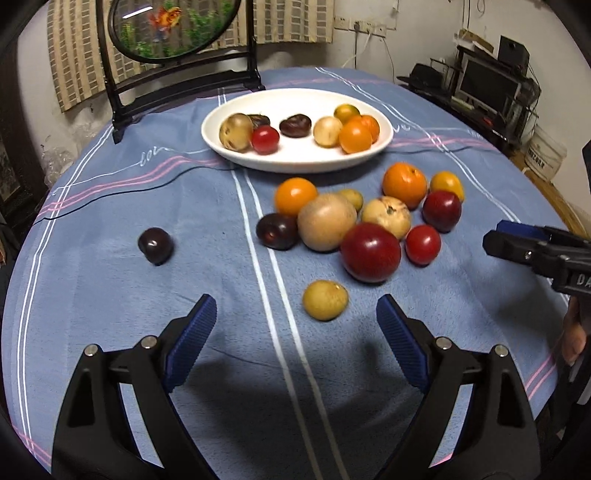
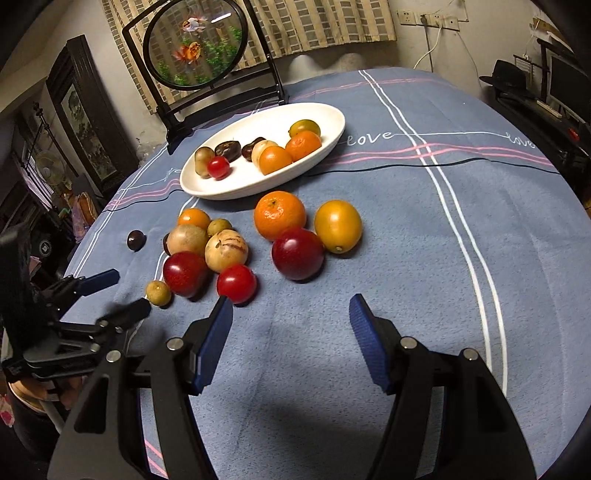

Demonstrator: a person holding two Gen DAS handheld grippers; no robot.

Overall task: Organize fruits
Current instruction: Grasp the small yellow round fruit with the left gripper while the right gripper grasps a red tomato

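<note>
Blue striped tablecloth (image 2: 406, 258) nearest; white plate (image 2: 332, 129) beyond; curtained wall (image 2: 332, 26).

In the right wrist view, the dark plum (image 2: 166, 244) at nine o'clock of the pile is nearly hidden behind a tan fruit (image 2: 187, 240). The left gripper (image 2: 110, 291) is motion-blurred — one finger smeared. In the left wrist view, the right gripper (image 1: 517, 242) is cut off at three o'clock — only one fingertip shows.
</note>
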